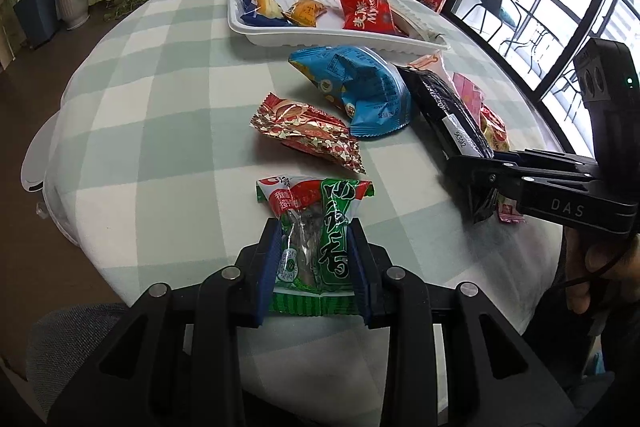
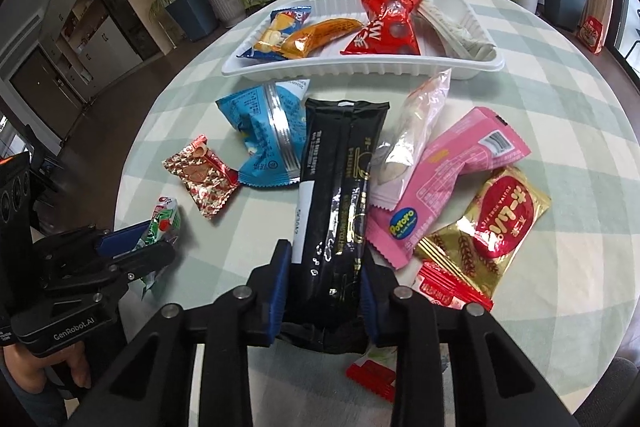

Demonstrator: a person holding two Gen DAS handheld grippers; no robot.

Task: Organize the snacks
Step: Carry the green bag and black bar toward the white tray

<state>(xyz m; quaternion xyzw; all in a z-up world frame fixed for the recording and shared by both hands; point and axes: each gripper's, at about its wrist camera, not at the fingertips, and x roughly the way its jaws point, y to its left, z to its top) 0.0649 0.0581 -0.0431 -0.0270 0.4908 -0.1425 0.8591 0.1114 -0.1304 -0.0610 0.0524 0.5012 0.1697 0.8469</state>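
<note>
- Near the front edge of the round table, the left gripper is clenching a green and red snack packet between its blue pads; the packet's far end is reaching out over the checked cloth.
- From the right wrist view, the same left gripper is sitting at the left side with the green packet poking out of its jaws.
- To the right, the right gripper is grasping a long black snack bar by its near end (the bar is pointing away toward the tray).
- At the far side of the table, a white tray is holding a blue packet, an orange packet, a red packet and a pale wrapped item.
- Just in front of the tray, a light blue bag is lying beside the black bar, touching its left edge.
- Left of that bag, a red and gold foil packet is resting on the cloth, between the bag and the green packet.
- Right of the black bar, a clear white packet, a pink packet and a gold packet with a red oval are overlapping in a loose pile.
- Close under the right gripper, small red wrappers are peeking out (their print is too small to read).
</note>
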